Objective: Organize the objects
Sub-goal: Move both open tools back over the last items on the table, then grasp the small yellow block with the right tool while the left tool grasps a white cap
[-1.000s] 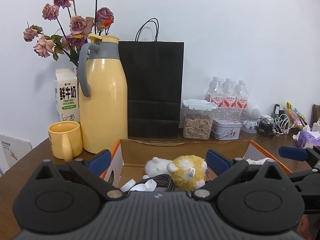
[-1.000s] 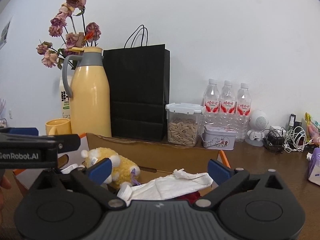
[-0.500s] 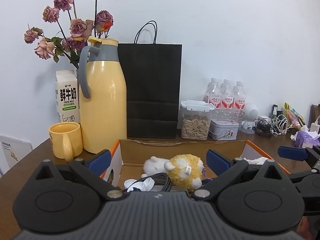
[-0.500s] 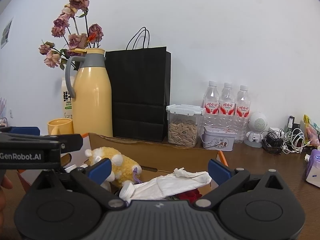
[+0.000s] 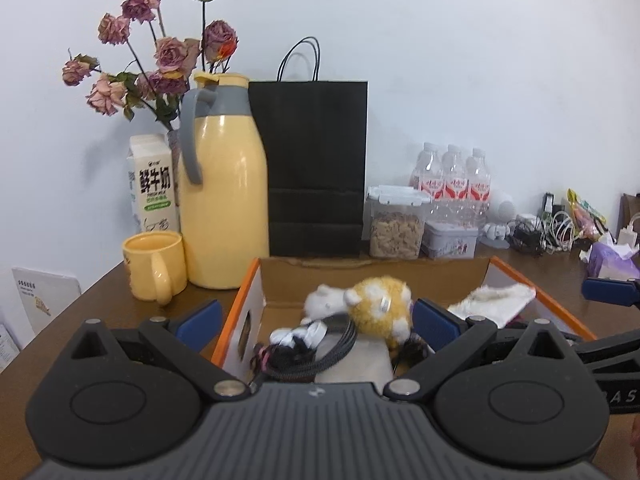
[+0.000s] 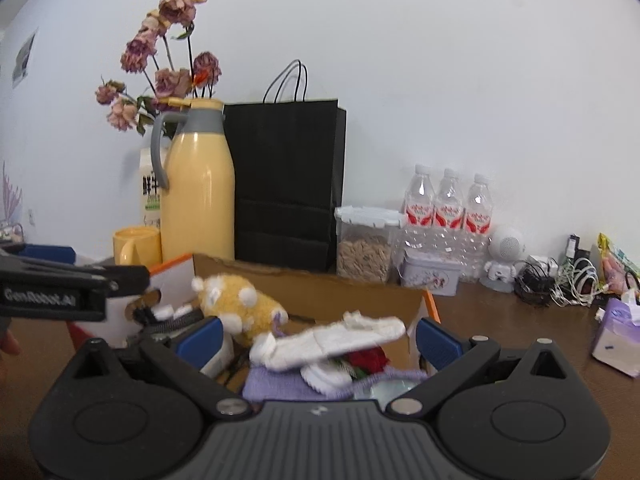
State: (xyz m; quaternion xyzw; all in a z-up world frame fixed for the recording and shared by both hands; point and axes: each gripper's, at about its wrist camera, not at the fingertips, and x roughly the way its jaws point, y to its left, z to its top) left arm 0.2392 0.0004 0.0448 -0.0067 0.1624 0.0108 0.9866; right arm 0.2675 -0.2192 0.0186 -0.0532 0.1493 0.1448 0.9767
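Both grippers are hanging low over a cardboard box point(image 5: 440, 270) on a brown table point(image 5: 100, 304), side by side and pointing at the wall. The left gripper point(image 5: 316, 322) is holding its blue fingers point(image 5: 200, 317) wide apart with nothing between them, and they are sitting over the left part of the box. The right gripper point(image 6: 316, 338) is holding its fingers point(image 6: 436, 340) wide apart too, over the right part of the box, and it is not gripping anything. The table is standing against a white wall point(image 5: 480, 60). Along the wall a yellow jug point(image 5: 224, 208) is standing next to a black bag point(image 5: 318, 168), with a milk carton point(image 5: 154, 186) and dried roses point(image 5: 160, 60) behind the jug and a yellow mug point(image 5: 154, 264) in front of it. To the right of the bag, a clear jar point(image 5: 396, 226), a small tin point(image 5: 450, 240) and three water bottles point(image 5: 452, 178) are sitting close together, and a heap of cables point(image 5: 548, 230) is lying farther right. Inside the box, a fluffy yellow toy point(image 5: 380, 306) is lying near the middle, touching a white toy point(image 5: 326, 300). A black cord point(image 5: 328, 348) is curling in front of them. A white cloth point(image 6: 332, 340) is lying across the right side of the box, on top of something red point(image 6: 366, 358) and something purple point(image 6: 280, 386). The box has an orange edge and its flaps are standing open.
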